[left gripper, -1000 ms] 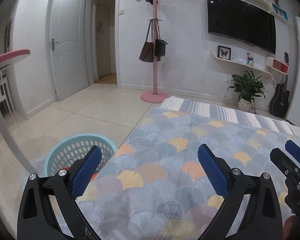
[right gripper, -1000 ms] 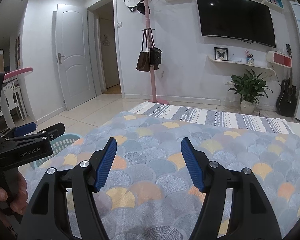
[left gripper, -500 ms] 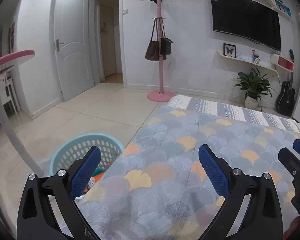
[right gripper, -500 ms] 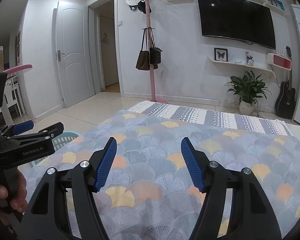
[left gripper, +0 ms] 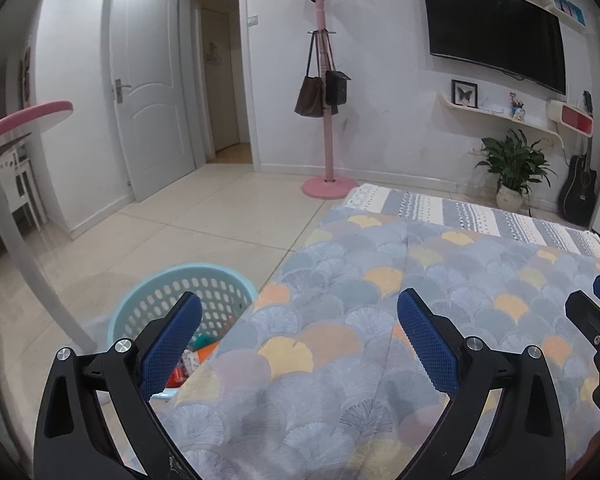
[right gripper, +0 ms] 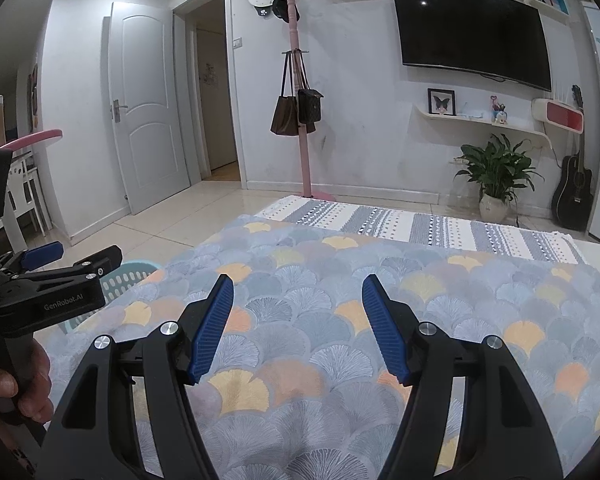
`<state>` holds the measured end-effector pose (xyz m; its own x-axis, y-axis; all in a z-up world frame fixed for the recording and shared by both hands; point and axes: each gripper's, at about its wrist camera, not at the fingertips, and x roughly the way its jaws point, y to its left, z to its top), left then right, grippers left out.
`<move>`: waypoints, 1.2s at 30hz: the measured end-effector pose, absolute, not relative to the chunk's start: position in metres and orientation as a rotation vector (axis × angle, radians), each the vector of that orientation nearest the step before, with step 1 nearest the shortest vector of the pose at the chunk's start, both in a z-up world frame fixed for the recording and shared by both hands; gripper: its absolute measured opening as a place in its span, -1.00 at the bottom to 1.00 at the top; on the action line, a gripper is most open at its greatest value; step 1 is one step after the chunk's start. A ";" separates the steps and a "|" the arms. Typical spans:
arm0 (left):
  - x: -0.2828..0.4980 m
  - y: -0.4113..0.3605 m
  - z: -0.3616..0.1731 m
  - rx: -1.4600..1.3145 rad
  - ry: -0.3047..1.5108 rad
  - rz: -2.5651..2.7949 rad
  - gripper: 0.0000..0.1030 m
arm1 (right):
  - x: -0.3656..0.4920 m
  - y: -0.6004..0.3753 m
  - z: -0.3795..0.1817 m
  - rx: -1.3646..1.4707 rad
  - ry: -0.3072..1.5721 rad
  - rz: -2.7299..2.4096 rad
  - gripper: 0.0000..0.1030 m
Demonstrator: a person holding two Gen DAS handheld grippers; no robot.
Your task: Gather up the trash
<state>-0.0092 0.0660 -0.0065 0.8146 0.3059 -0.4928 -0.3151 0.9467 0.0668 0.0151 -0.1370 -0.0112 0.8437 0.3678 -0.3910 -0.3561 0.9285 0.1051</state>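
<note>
Fingers on my left gripper are spread wide with nothing between them, and my right gripper is the same, parted and empty. Both hang over the fan-pattern cloth. The light blue basket sits on the floor just past the cloth's left edge, with some colourful trash showing inside. A hand grips the left handle.

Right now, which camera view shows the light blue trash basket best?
The left wrist view: the light blue basket shows its rim, perforated wall and colourful trash inside. The right wrist view catches only a sliver of its rim behind the left hand-held gripper.
</note>
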 end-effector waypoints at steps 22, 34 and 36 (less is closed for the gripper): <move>-0.007 0.058 -0.012 -0.023 0.547 0.297 0.85 | 0.014 -0.134 -0.013 0.013 0.425 0.383 0.23; -0.006 0.055 -0.015 -0.026 0.559 0.294 0.85 | 0.015 -0.134 -0.013 0.010 0.427 0.381 0.23; -0.006 0.054 -0.015 -0.026 0.560 0.294 0.85 | 0.015 -0.135 -0.013 0.009 0.429 0.380 0.23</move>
<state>-0.0059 0.0541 -0.0151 0.8065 0.2679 -0.5271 -0.2822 0.9578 0.0551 0.0154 -0.1345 -0.0131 0.8401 0.3619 -0.4040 -0.3580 0.9295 0.0881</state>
